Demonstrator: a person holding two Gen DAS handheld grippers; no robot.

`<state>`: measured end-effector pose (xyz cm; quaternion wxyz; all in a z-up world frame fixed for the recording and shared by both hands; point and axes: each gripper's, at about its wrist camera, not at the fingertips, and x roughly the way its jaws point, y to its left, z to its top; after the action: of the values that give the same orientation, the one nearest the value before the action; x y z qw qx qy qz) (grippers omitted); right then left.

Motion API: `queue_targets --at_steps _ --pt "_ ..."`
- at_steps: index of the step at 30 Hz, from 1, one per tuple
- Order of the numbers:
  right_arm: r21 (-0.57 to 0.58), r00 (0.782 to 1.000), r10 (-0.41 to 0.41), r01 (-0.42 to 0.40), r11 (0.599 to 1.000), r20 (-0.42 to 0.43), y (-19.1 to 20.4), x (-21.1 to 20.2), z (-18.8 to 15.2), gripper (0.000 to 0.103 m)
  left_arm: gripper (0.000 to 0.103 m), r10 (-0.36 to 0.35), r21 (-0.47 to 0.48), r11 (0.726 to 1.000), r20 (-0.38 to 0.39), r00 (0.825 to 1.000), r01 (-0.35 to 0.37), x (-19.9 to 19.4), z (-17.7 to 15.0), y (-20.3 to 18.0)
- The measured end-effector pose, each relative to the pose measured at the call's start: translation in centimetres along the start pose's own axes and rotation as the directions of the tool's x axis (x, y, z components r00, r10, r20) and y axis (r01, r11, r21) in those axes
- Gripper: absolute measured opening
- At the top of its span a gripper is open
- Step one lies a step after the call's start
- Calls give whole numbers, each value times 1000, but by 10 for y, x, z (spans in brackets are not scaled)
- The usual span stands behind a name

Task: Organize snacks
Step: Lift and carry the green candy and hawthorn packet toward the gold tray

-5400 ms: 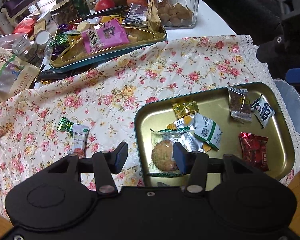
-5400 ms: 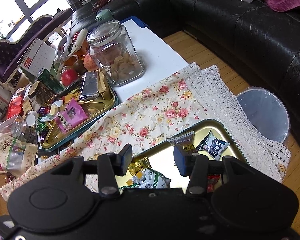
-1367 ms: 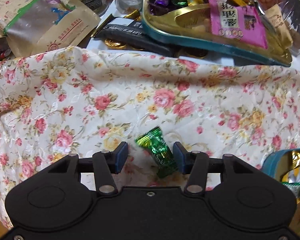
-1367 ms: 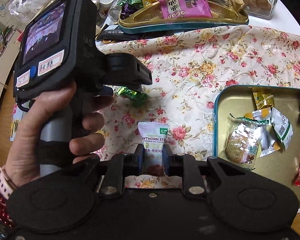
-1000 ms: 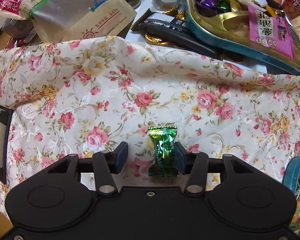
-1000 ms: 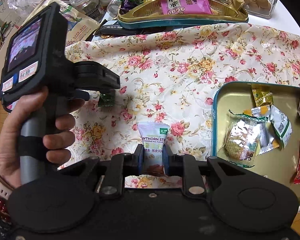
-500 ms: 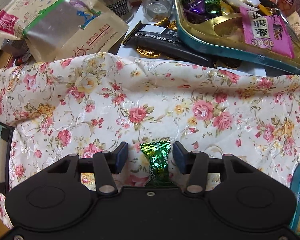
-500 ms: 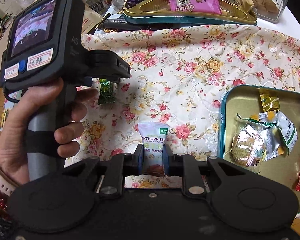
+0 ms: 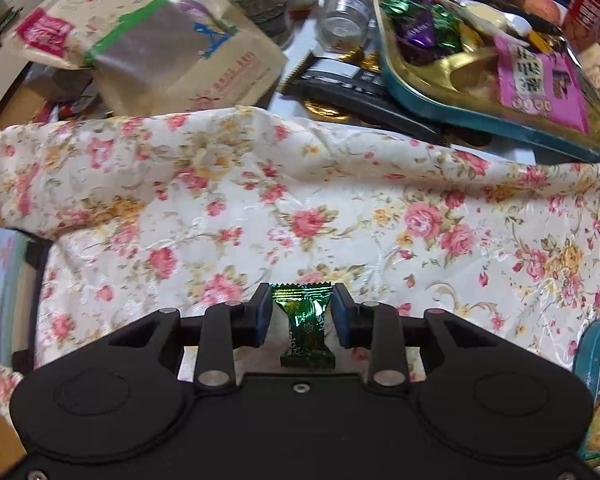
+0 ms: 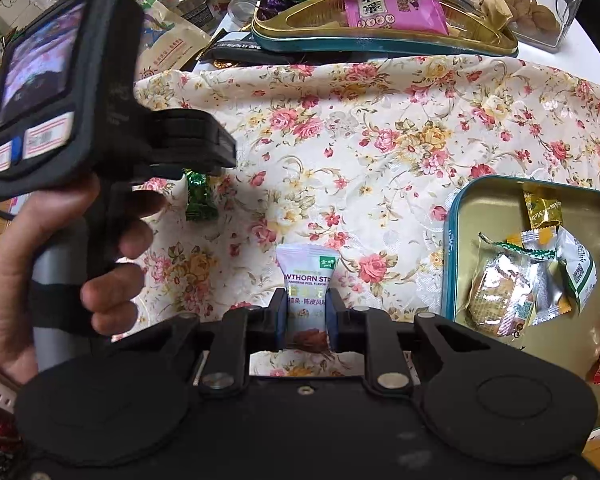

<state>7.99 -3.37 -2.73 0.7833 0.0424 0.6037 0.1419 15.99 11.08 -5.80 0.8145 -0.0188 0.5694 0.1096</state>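
left tongs: just been closing, blue pads meeting the ends of the green candy, above the floral cloth
right tongs: clamped on the hawthorn strip packet
around: gold tin with wrapped snacks right; heaped tray, kraft pouch beyond
hidden: packet's lower end behind tongs; tin cut off

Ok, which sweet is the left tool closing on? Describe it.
On the floral cloth, left of the hawthorn strip packet, sits the green foil candy between the left tool jaws. It alone is shiny green, with crimped ends.
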Motion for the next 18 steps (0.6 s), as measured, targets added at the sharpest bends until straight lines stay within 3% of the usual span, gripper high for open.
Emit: queue_targets --at_steps 6,13,18 --pt "10 1000 16 -17 1000 26 6 -9 6 22 42 18 -59 998 8 1000 -18 -47 4 31" --pt "9 997 45 -45 999 59 18 -21 14 22 42 54 12 998 100 993 -55 -105 -8 51" --pt "3 996 52 -52 999 75 28 -27 17 22 42 52 12 998 137 989 -54 -121 -25 66"
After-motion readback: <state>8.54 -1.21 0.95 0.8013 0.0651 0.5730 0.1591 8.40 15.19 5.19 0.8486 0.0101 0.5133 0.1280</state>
